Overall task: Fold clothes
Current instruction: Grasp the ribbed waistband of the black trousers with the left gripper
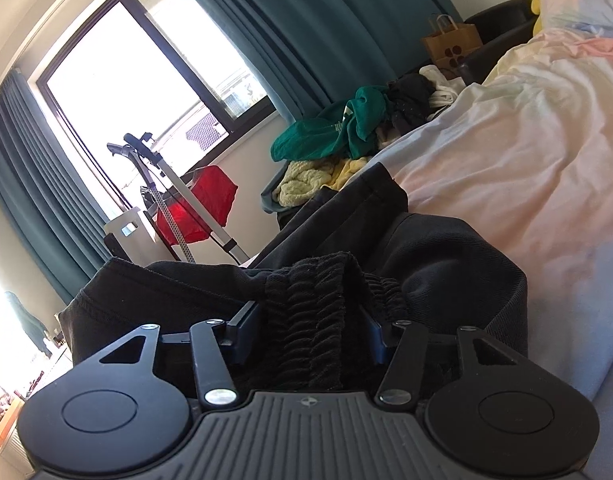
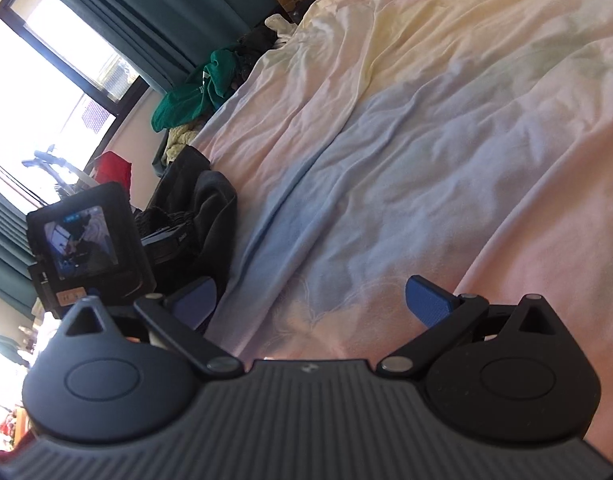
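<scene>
A black garment (image 1: 446, 256) with a ribbed elastic waistband lies bunched at the near edge of the bed. My left gripper (image 1: 310, 320) is shut on the waistband, which fills the gap between its fingers. In the right wrist view the same garment (image 2: 210, 208) sits at the left, with the left gripper and its camera screen (image 2: 82, 236) beside it. My right gripper (image 2: 310, 304) is open and empty, its blue pads (image 2: 430, 304) wide apart just above the pastel bedsheet (image 2: 386, 160).
A pile of clothes, green (image 1: 338, 128), black and yellow, lies at the bed's far side by the teal curtains (image 1: 306, 20). A brown paper bag (image 1: 452, 44) stands behind it. A clothes steamer and a red item (image 1: 202, 204) stand by the window.
</scene>
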A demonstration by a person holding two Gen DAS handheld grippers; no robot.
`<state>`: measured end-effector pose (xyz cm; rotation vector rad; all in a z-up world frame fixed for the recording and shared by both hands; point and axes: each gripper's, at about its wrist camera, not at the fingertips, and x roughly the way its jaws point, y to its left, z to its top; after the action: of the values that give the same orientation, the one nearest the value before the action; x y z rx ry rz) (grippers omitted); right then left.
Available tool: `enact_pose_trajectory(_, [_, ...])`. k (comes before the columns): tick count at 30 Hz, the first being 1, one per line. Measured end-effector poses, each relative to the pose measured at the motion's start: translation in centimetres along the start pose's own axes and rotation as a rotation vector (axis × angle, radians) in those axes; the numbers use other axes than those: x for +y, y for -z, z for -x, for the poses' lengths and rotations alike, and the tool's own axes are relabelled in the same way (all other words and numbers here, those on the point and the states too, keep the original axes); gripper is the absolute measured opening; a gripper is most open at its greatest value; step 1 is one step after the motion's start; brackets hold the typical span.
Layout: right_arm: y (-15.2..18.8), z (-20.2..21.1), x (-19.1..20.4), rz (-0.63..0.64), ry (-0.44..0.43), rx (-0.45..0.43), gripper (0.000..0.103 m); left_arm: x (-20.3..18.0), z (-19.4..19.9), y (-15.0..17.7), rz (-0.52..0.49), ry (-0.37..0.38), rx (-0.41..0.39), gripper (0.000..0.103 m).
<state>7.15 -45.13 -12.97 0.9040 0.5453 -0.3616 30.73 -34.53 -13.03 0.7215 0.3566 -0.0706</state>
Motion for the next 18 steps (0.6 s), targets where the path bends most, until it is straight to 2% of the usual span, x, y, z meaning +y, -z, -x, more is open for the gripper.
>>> enact_pose_trajectory(1, [0.0,-0.1,0.0,0.002,-0.005,0.008,0.103,0.3,0.3,0.2,-0.009,-0.002,0.000,0.033])
enact_pose_trajectory(5, [0.3,-1.1,0.7,0.064,-0.041,0.027,0.103,2.6,2.0,1.0,-0.039,-0.021,-0.035,0.009])
enact_pose_trajectory(8, [0.8,-1.9,1.3,0.088,-0.056,0.058,0.103,7.6,5.3,1.5,0.079,-0.010,-0.103,0.008])
enact_pose_trajectory(10, [1.2,-1.9,2.0,0.126,-0.097,0.075,0.103,11.3,8.6,2.7,0.159,-0.002,-0.169,0.008])
enact_pose_trajectory(13, [1.7,-1.0,3.7,0.209,-0.152,0.033,0.103,16.6,13.9,5.5,0.229,-0.014,-0.240,0.008])
enact_pose_trajectory(18, [2.8,1.8,6.2,0.328,-0.253,-0.036,0.103,25.7,21.2,11.5,0.431,-0.038,-0.227,0.008])
